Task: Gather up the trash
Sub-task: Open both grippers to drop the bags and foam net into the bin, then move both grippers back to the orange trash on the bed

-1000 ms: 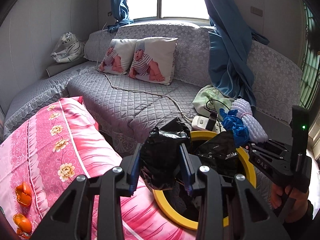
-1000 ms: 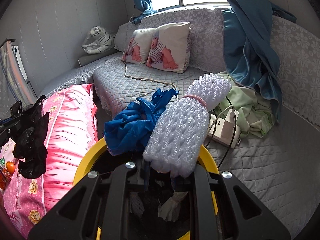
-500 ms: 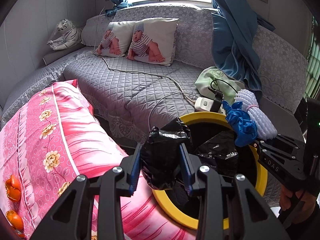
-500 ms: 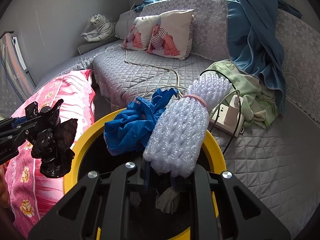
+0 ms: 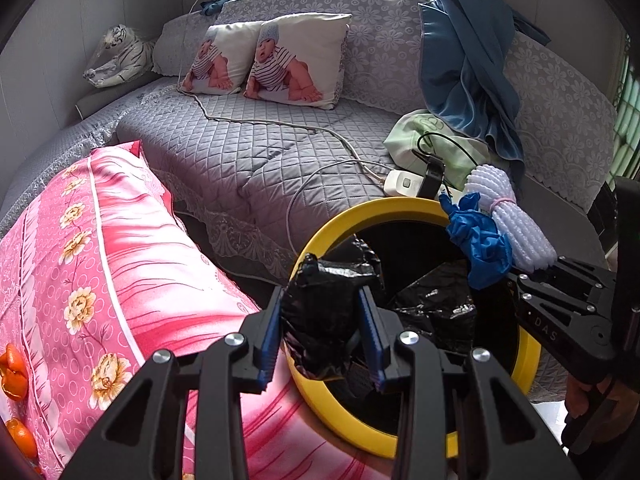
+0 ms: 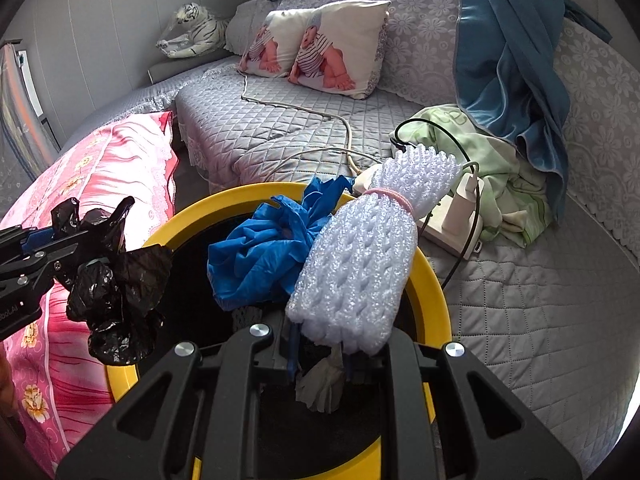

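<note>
Black bag [image 5: 324, 312] hides bin [image 5: 320, 236] rim.

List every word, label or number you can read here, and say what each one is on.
"DAS": on the side of the right tongs, seen from the left wrist.
"bbot.AI", first letters cut off at the frame edge: on the left tongs, seen from the right wrist.
Green cloth: faint print, too blurred to read.
</note>
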{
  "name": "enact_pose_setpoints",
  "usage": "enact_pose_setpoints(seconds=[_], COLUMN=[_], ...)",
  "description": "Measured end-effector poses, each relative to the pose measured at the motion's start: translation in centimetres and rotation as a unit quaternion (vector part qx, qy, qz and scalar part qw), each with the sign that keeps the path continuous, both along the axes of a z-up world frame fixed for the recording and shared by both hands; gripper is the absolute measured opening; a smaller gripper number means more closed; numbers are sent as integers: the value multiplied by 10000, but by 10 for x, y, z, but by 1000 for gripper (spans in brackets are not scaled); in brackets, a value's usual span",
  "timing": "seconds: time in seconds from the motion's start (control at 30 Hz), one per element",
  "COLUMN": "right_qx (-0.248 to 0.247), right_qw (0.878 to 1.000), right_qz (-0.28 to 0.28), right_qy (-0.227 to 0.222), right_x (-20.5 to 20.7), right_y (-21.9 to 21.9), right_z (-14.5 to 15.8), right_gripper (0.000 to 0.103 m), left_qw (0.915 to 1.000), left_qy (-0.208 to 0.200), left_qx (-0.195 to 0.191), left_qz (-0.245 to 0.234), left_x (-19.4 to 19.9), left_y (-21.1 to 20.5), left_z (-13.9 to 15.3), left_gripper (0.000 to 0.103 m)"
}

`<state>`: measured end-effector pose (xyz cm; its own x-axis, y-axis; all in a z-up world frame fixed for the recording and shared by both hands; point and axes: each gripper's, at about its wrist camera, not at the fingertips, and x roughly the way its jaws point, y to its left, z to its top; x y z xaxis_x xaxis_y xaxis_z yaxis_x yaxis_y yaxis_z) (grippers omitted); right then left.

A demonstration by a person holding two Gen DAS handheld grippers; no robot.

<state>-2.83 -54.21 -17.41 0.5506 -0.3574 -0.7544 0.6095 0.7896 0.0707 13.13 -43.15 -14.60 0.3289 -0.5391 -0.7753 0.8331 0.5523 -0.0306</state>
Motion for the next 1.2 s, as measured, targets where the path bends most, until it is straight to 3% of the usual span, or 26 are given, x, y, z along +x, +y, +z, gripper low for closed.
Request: enact_pose_setpoints(seconds=[0.2,0.3,0.37,0.47,0.57,0.7,0.77,1.2], right_qx=[38,31,52,60,76,83,127,-21], right_qw=[9999,9999,9999,10000,9999,9998,9996,9996], right_qz=[73,81,47,-41,-118,-153,-97,24], right_qy=[71,93,76,41,4,-132,-217,-279], right_x=[1,1,1,-2,-5,-11,-12,-9], right_y=[1,2,0,-2,-5,-6,-5,12], right_z=[-1,0,0,2,5,14,18,41], right_gripper=[17,26,39,42,44,46,53,56], left_qw=[9997,9995,9992,9985,9983,9978,9974,9940], left_qy=[241,298,361,427,384,410,433,343], left_qx=[-3,-49,-109,-195,-279,-362,-406,-749], left_qz=[6,90,163,265,328,380,417,726], left_x=[3,6,8,12,13,16,18,30], left_y=[0,3,6,10,13,17,20,61], left_z=[-4,-3,-3,-1,3,7,9,31], left_gripper=[34,40,46,57,61,61,61,61])
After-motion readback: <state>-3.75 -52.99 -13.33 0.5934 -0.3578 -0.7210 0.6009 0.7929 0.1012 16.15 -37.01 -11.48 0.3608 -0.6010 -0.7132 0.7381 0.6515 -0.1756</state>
